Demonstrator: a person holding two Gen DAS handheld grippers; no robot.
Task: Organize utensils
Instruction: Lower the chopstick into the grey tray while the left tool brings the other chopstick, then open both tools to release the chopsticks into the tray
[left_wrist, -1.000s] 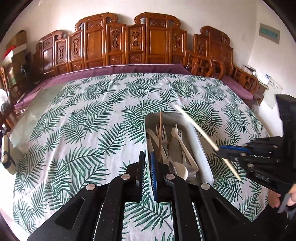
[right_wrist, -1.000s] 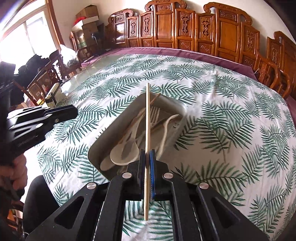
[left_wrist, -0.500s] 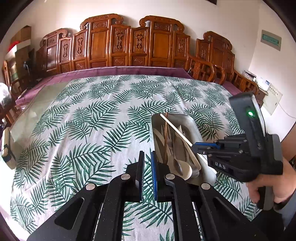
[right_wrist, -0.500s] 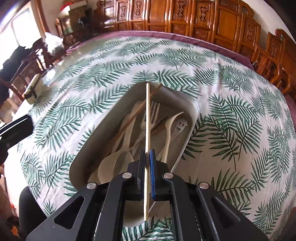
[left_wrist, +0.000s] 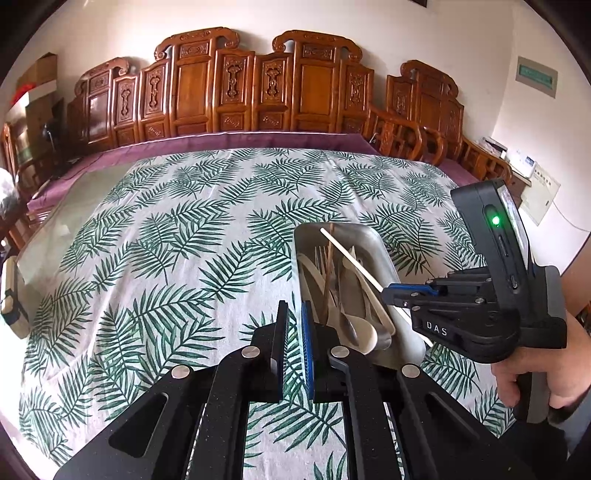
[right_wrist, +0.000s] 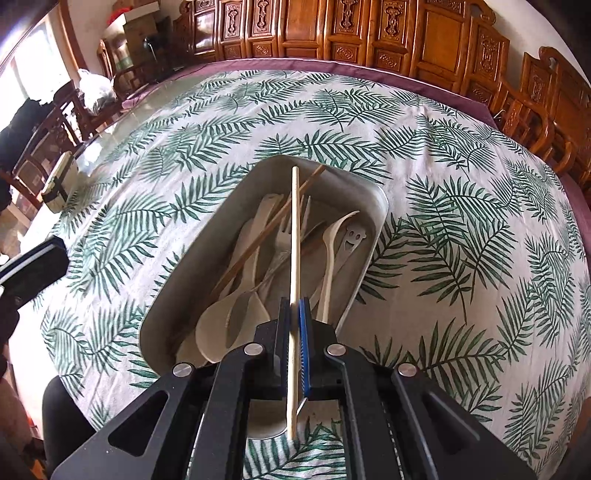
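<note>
A metal tray (right_wrist: 369, 206) on the leaf-print tablecloth holds several pale spoons and forks, a brown chopstick (right_wrist: 266, 240) and a smiley-faced metal spoon (right_wrist: 352, 236). My right gripper (right_wrist: 294, 306) is shut on a pale chopstick (right_wrist: 294, 236), which hangs lengthwise just above the tray's contents with its tip toward the far rim. In the left wrist view the right gripper (left_wrist: 388, 295) reaches over the tray (left_wrist: 384, 254) from the right, and the pale chopstick (left_wrist: 351, 260) slants up-left. My left gripper (left_wrist: 293, 314) is shut and holds nothing, beside the tray's near left corner.
Carved wooden chairs (left_wrist: 258, 88) line the table's far edge, with more on the right (right_wrist: 535, 122). A small white box (right_wrist: 59, 181) sits at the table's left edge. A person's hand (left_wrist: 535, 376) holds the right gripper's handle. The tablecloth (left_wrist: 147, 240) stretches left of the tray.
The right gripper carried the pale chopstick from beside the tray to over it and lower, now closer to the utensils. The left gripper stayed where it was.
</note>
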